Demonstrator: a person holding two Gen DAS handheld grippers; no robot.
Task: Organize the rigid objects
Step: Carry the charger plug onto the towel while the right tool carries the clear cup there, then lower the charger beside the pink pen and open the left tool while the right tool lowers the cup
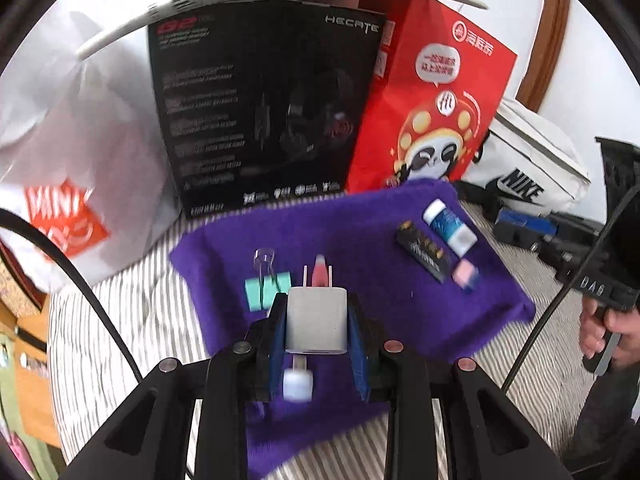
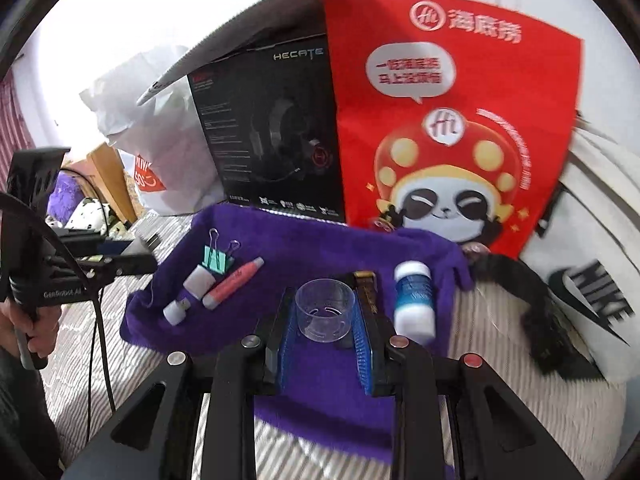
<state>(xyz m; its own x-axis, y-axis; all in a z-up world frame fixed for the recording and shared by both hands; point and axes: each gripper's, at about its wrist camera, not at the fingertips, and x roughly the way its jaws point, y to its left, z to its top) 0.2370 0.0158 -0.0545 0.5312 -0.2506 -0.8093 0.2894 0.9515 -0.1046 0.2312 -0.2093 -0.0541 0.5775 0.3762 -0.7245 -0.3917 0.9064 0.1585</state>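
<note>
the black box [image 2: 276, 136] bears "hecate" at its upper right. the white bag [image 1: 532, 160] bears "nike" in black. the white plastic bag [image 1: 60, 184] carries an orange patch reading "mini". the handle of the left gripper [image 2: 60, 292] reads "genrobot.ai". the red bag [image 2: 452, 120] carries chinese characters in white; the box's small print is illegible.

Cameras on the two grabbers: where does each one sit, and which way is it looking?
Left wrist view: on the left gripper, looking down along its fingers at a white square charger; the person's right hand shows at the right edge.
Right wrist view: on the right gripper, looking down along its fingers at a clear plastic cup; the left hand shows at the left edge.
Both see the purple fuzzy towel, black cardboard box and red paper bag.
</note>
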